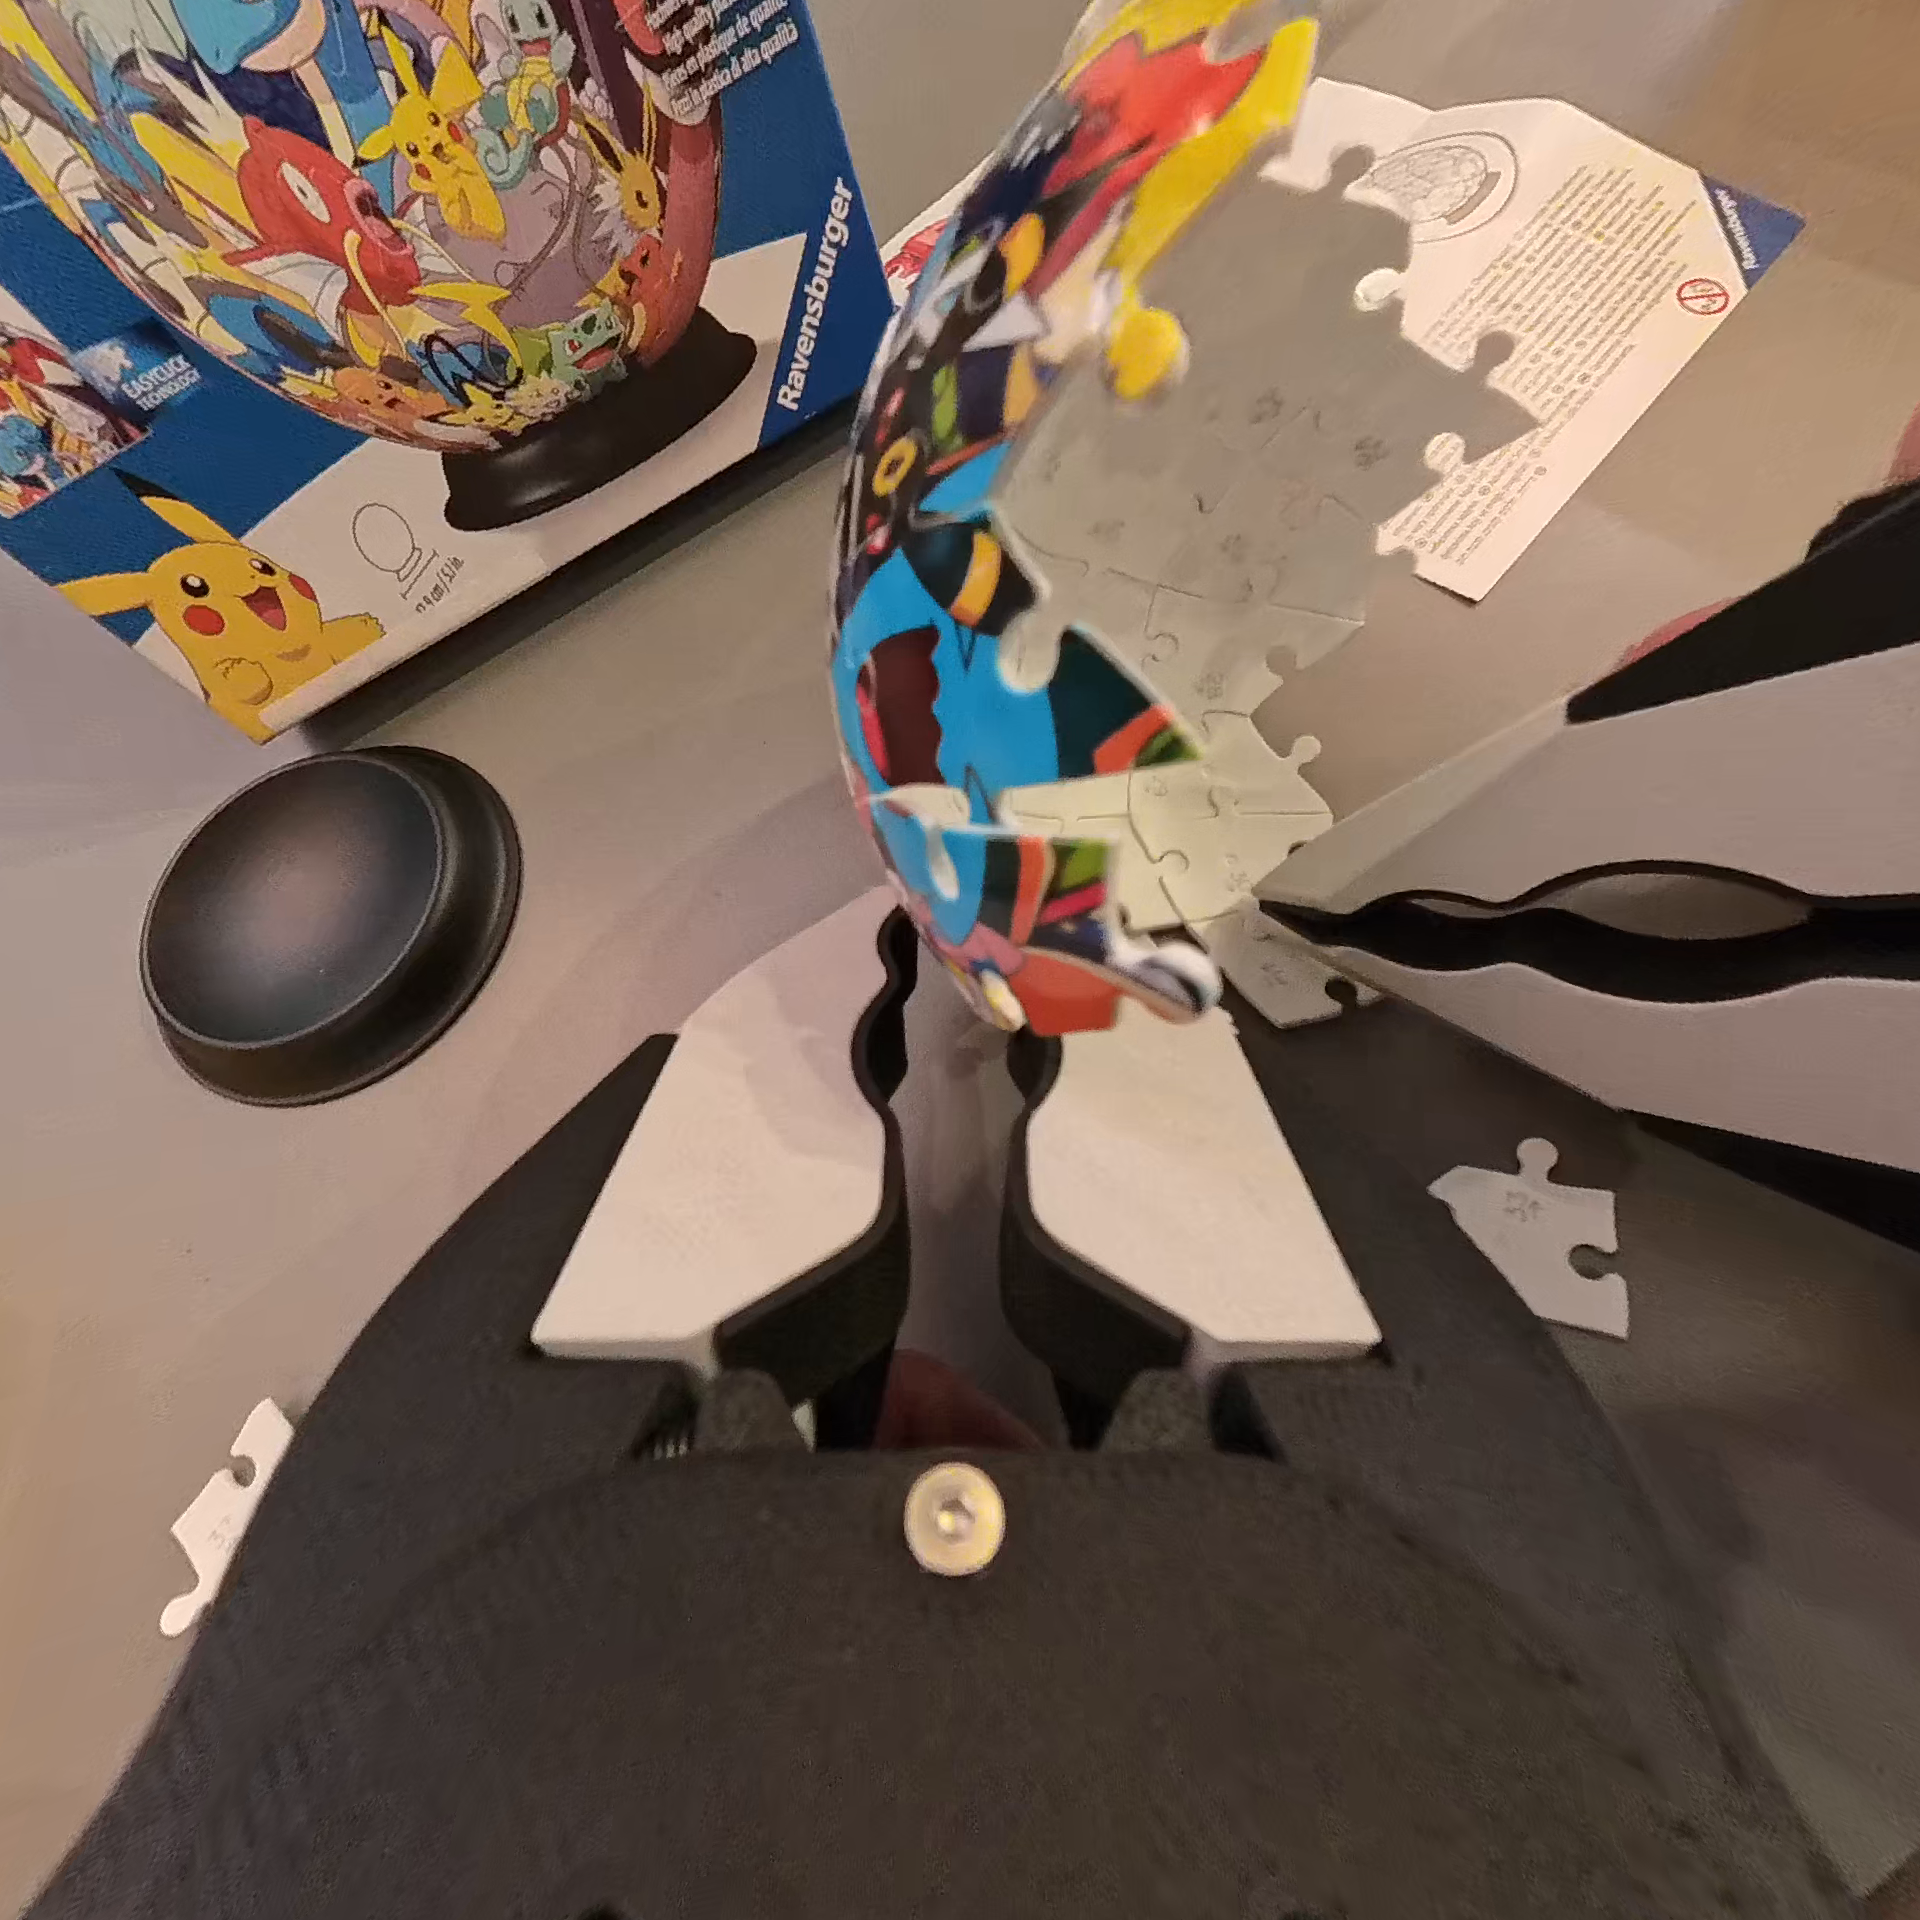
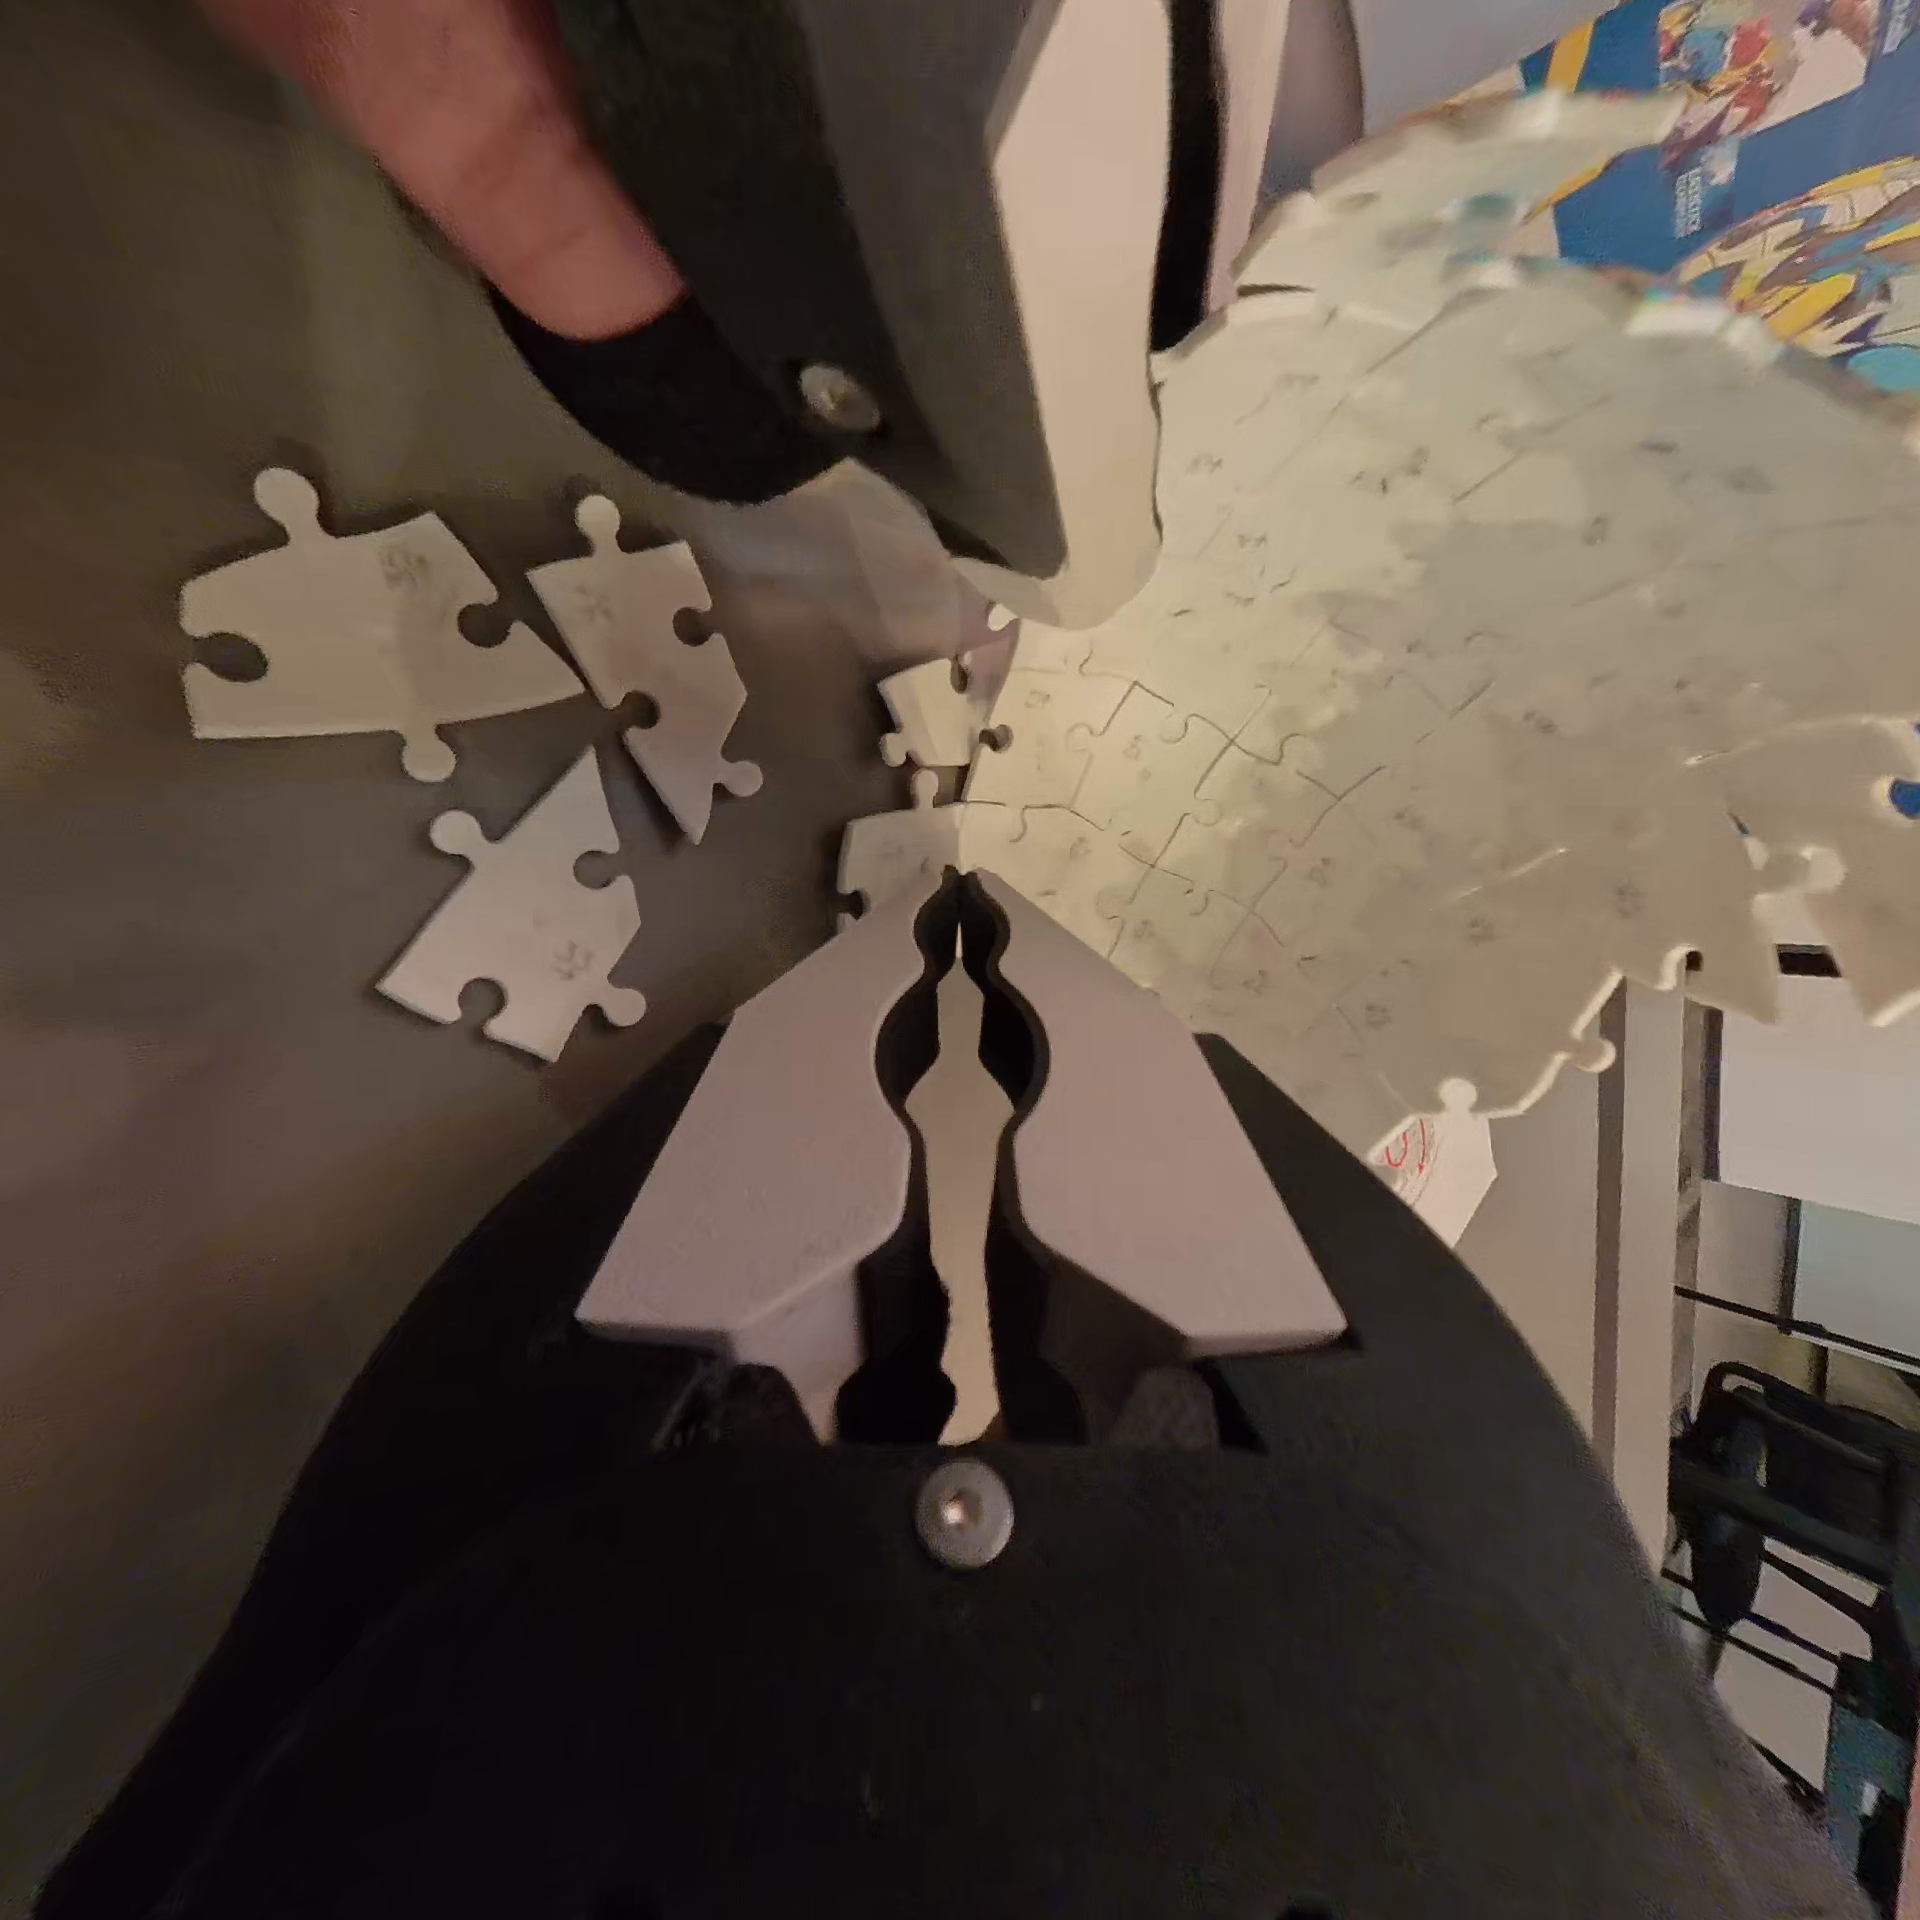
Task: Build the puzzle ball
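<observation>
The partly built puzzle ball [image 1: 935, 582] is a curved shell, colourful outside and white inside [image 2: 1455, 675]. My left gripper [image 1: 961, 997] is shut on the shell's lower edge and holds it upright above the grey table. In the right wrist view the left gripper [image 2: 1039, 582] comes in from the top, held by a hand [image 2: 499, 156]. My right gripper [image 2: 958, 883] is shut on a white puzzle piece [image 2: 894, 847], which touches the shell's edge. It also shows in the left wrist view [image 1: 1262, 909], with the piece [image 1: 1288, 977] at its tips.
The puzzle box [image 1: 416, 260] stands at the back left, with the black ball stand [image 1: 332, 925] in front of it. A leaflet [image 1: 1558, 312] lies behind the shell. Loose white pieces [image 2: 353, 623] [image 2: 644, 665] [image 2: 520, 925] lie face down on the table [image 2: 156, 1039]. About 6 centimetres separates my left fingertips from my right.
</observation>
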### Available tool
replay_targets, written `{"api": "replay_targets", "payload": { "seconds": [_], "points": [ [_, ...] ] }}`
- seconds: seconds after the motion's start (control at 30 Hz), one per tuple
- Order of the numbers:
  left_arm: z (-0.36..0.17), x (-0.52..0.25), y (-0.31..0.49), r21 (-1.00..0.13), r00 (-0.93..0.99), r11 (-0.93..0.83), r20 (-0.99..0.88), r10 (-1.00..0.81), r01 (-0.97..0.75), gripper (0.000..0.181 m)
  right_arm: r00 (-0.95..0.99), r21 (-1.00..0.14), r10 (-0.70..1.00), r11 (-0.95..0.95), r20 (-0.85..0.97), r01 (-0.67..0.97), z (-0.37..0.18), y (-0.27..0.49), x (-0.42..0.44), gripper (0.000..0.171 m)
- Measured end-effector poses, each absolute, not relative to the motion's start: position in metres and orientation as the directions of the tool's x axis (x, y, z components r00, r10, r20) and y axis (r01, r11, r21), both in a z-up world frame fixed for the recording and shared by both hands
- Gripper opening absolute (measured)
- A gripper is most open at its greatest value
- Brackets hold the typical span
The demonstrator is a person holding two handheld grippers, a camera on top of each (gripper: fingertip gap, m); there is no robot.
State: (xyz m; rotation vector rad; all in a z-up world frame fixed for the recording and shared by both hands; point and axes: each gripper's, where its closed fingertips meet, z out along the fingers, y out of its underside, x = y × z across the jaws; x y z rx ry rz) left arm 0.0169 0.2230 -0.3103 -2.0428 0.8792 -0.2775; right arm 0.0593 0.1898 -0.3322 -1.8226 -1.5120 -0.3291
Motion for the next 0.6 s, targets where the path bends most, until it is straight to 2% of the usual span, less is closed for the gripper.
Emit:
{"api": "replay_targets", "payload": {
  "seconds": [0.1, 0.37, 0.6],
  "points": [
    [-0.311, 0.017, 0.223, -0.793, 0.724, -0.379, -0.110, -0.681, -0.477, 0.015, 0.269, -0.365, 0.751, -0.041, 0.603, 0.930, -0.333, 0.189, 0.059, 0.000],
    [-0.312, 0.014, 0.219, -0.789, 0.698, -0.388, -0.072, -0.712, -0.477, 0.018, 0.149, -0.238, 0.746, 0.013, 0.649, 0.971, -0.333, 0.188, 0.060, 0.000],
    [-0.315, 0.009, 0.211, -0.776, 0.690, -0.406, -0.051, -0.722, -0.482, 0.020, 0.147, -0.269, 0.765, 0.035, 0.627, 0.963, -0.333, 0.189, 0.060, 0.000]
  ]
}}
